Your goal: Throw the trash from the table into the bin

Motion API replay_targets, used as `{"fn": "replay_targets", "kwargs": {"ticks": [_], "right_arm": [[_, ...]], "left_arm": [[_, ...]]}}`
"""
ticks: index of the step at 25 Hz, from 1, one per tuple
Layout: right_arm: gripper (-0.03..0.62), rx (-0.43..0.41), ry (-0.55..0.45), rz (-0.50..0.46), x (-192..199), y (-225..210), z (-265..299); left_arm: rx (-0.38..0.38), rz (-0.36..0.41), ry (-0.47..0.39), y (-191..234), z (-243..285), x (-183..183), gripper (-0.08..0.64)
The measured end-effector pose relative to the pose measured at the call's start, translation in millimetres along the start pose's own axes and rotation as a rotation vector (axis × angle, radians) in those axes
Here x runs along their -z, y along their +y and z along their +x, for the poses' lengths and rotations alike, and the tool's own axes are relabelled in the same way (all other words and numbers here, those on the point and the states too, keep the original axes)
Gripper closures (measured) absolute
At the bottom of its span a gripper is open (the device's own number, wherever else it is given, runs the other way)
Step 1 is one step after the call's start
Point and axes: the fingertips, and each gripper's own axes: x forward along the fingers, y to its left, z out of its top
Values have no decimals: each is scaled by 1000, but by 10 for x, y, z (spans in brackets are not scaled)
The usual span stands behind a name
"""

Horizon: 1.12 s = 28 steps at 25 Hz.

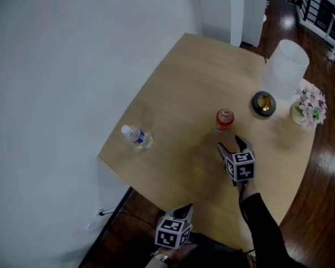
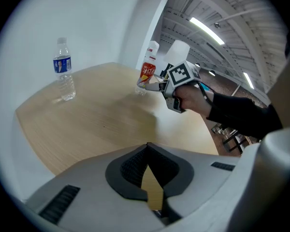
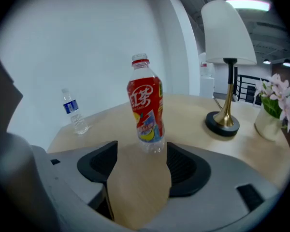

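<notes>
My right claw (image 3: pixel 142 149) gapes wide, empty; just ahead the red-labelled bottle (image 3: pixel 146 103) stands upright on the bench (image 3: pixel 183 115), capped, clear at its base.

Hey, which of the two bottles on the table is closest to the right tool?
The red-labelled bottle: it stands upright just ahead of the right tool, whose jaws are open, while the blue-labelled water bottle stands much farther off.
</notes>
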Motion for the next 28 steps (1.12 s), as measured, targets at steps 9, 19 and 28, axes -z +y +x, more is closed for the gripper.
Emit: {"fn": "replay_targets", "kwargs": {"ticks": [9, 19, 28], "right_arm": [[236, 8, -57, -103, -442, -108, 462], [313, 25, -53, -141, -443, -108, 498], [327, -44, -52, -198, -457, 291, 41]], "left_arm": [[-14, -24, 43, 44, 36, 147, 557], [-34, -71, 16, 132, -63, 272, 557], [-55, -118, -43, 175, -310, 521, 557]]}}
